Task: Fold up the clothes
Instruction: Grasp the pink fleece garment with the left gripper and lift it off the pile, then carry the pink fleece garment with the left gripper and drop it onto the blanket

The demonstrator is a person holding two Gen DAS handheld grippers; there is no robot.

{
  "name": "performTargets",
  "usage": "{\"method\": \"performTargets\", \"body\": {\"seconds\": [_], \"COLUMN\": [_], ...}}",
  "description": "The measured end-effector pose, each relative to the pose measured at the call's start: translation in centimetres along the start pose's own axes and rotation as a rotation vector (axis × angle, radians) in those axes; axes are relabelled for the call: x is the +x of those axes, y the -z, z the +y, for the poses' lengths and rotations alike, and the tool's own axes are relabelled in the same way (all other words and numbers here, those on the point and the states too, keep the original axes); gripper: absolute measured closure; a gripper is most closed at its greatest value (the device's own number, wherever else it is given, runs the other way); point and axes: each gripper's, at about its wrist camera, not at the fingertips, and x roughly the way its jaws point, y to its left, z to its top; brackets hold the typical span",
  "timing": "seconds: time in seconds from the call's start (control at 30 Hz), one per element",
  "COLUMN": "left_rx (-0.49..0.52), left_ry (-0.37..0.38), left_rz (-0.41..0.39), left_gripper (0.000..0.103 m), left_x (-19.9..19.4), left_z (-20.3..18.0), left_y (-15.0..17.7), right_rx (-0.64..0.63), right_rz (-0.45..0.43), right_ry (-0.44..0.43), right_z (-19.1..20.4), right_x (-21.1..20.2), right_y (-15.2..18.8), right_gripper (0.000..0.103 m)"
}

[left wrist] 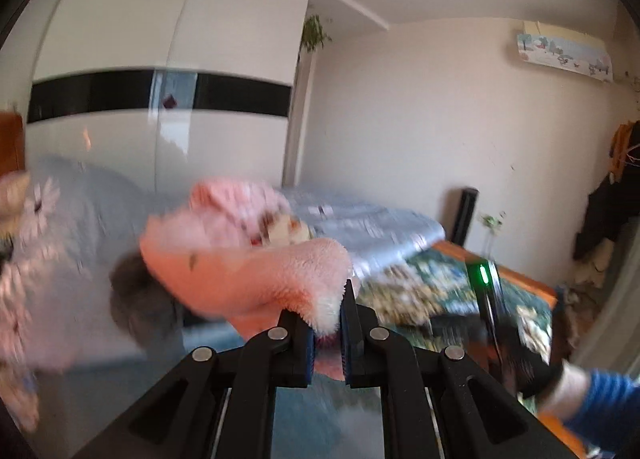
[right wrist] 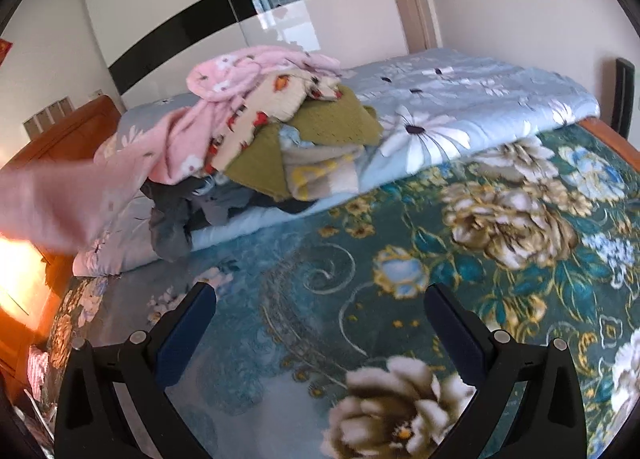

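My left gripper [left wrist: 327, 313] is shut on the edge of a fluffy pink garment [left wrist: 248, 271] and holds it lifted above the bed. The same pink garment shows blurred at the left edge of the right wrist view [right wrist: 48, 207]. My right gripper [right wrist: 320, 299] is open and empty, low over the teal floral bedspread [right wrist: 400, 259]. A pile of clothes [right wrist: 272, 131] lies behind it on the bed: pink floral, cream patterned, olive green and dark grey pieces. The right gripper and a blue-sleeved arm show at the right of the left wrist view [left wrist: 504, 323].
A folded light-blue floral quilt [right wrist: 460, 107] lies across the far side of the bed. A wooden headboard [right wrist: 60, 139] stands at the left. A white wardrobe with a black stripe [right wrist: 240, 7] stands behind. Clothes hang on the wall at the far right [left wrist: 616, 195].
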Motion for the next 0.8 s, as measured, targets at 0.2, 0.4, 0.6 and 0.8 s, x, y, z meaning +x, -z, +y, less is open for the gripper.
{"method": "performTargets", "body": {"seconds": [0.2,0.4,0.6,0.8], "left_rx": [-0.010,0.048,-0.049,-0.042], "left_ry": [0.107,-0.028,-0.051,-0.227], "left_rz": [0.279,0.405,0.495,0.336], "left_gripper": [0.092,0.086,0.044,0.038], "left_x": [2.5,8.4,7.1,6.3], "left_z": [-2.5,-2.9,1.1,6.6], "left_y": [10.3,16.0,17.2,11.8], "right_rx": [0.034,0.068,0.072,0.092], "right_rz": [0.034,0.074,0.098,0.113], "right_ry": [0.016,0.062,0.086,0.082], "right_z": [-1.5,-3.4,-5.0,-6.1], "right_x": [0.8,1.3,2.2,3.5], "right_y": [1.5,3.2,4.1,4.2], "right_gripper": [0.000,0.000,0.000,0.000]}}
